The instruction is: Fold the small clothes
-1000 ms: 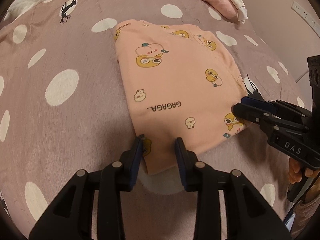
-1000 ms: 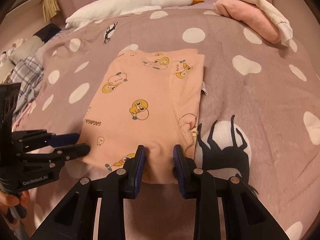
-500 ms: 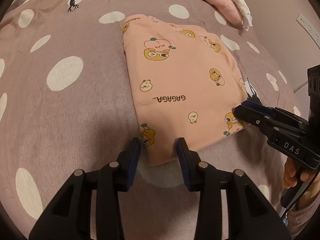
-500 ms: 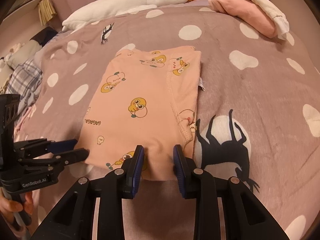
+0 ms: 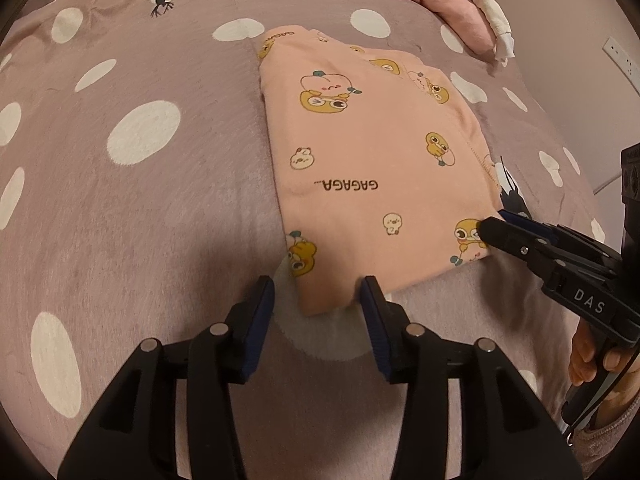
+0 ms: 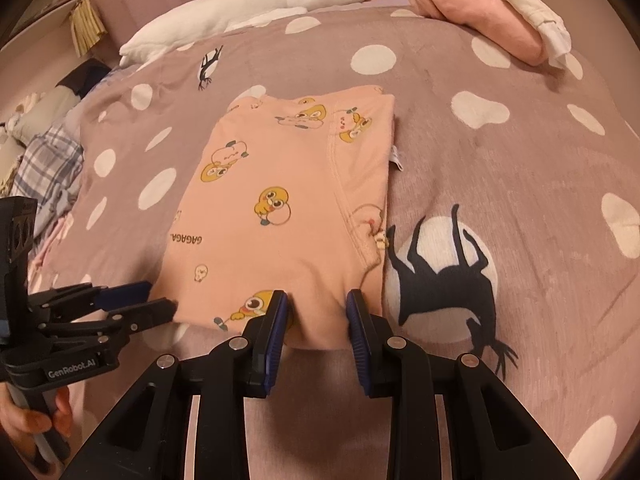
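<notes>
Left wrist view shows my left jaws (image 5: 318,298) standing apart; they have just been opening, and the near corner of the peach garment (image 5: 372,168) lies loose between them, the pads not pressing it. My right jaws (image 6: 316,312) are closed on a raised pinch of the same garment's near hem, so this side is gripped. The garment is already folded to a rectangle and lies on the bed cover (image 6: 500,168), straight ahead of both jaws. I judge the main risk is uneven pulling: if the right side lifts while the left corner is free, the layers can slide apart and the fold goes crooked. The fabric looks soft, so it could also slip from the pinch, or the bed cover could be pinched together with it. My count: two jaws, one peach garment, one stack of folded clothes (image 6: 492,12) far ahead to the right, one goose toy (image 6: 256,4) far ahead, and some loose clothes (image 6: 44,156) far to the left.
</notes>
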The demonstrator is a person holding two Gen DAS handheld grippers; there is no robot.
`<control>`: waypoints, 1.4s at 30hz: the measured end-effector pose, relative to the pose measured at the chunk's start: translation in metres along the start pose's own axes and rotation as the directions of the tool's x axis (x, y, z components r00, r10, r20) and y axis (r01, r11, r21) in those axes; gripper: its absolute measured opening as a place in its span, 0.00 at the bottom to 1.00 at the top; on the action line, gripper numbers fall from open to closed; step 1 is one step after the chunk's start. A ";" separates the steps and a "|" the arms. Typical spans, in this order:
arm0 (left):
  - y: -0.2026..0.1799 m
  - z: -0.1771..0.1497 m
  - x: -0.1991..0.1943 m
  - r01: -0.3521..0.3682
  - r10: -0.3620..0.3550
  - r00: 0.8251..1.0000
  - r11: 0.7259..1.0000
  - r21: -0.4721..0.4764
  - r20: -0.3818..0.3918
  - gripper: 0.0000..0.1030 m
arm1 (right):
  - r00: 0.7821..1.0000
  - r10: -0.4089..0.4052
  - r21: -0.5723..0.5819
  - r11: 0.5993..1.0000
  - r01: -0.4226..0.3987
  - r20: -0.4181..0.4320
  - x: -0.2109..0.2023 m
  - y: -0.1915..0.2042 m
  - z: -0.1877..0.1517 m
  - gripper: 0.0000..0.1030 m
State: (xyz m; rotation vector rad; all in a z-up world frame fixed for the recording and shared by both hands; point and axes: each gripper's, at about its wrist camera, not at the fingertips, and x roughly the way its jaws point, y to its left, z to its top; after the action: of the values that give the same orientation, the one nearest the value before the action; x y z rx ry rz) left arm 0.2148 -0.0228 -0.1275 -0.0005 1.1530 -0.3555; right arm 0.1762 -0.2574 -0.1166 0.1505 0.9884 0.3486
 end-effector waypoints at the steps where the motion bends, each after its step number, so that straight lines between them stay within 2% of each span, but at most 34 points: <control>1: 0.001 -0.002 -0.001 0.003 -0.003 1.000 1.000 -0.007 0.001 0.46 | 1.000 0.001 -0.002 1.000 -0.001 -0.002 -0.001 0.000 -0.001 0.29; 11: 0.003 -0.011 -0.013 0.012 -0.012 1.000 0.999 -0.038 0.001 0.50 | 1.000 -0.010 -0.011 1.000 0.010 -0.014 -0.008 0.004 -0.006 0.29; 20: 0.019 -0.018 -0.040 0.058 -0.051 0.997 0.991 -0.120 0.064 0.66 | 1.000 0.011 0.055 0.998 -0.012 0.006 -0.024 -0.008 -0.018 0.30; 24: 0.028 -0.018 -0.043 0.109 -0.098 0.993 0.979 -0.171 0.067 0.76 | 0.999 0.030 0.122 0.992 -0.032 0.022 -0.032 -0.020 -0.021 0.41; 29: 0.031 -0.016 -0.040 0.145 -0.136 0.989 0.968 -0.207 0.059 0.81 | 0.996 0.088 0.221 0.971 -0.092 0.027 -0.035 -0.038 -0.023 0.54; 31: 0.033 -0.015 -0.037 0.171 -0.162 0.985 0.958 -0.229 0.055 0.84 | 0.994 0.104 0.255 0.961 -0.107 0.028 -0.034 -0.043 -0.023 0.60; 34: 0.039 -0.014 -0.031 0.220 -0.215 0.976 0.939 -0.264 0.046 0.87 | 0.993 0.116 0.296 0.948 -0.121 0.033 -0.032 -0.050 -0.022 0.62; 37: 0.043 -0.011 -0.026 0.270 -0.271 0.962 0.917 -0.294 0.039 0.96 | 0.983 0.178 0.347 0.920 -0.185 0.051 -0.029 -0.057 -0.021 0.63; 42: 0.053 0.000 -0.013 0.381 -0.386 0.920 0.850 -0.363 0.060 0.99 | 0.968 0.240 0.402 0.881 -0.250 0.076 -0.023 -0.068 -0.015 0.63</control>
State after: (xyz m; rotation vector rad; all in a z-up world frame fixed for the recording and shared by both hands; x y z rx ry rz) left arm 0.2244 0.0311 -0.1256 -0.5700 1.2190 -0.4876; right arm 0.1670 -0.3300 -0.1257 0.6666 1.0111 0.3661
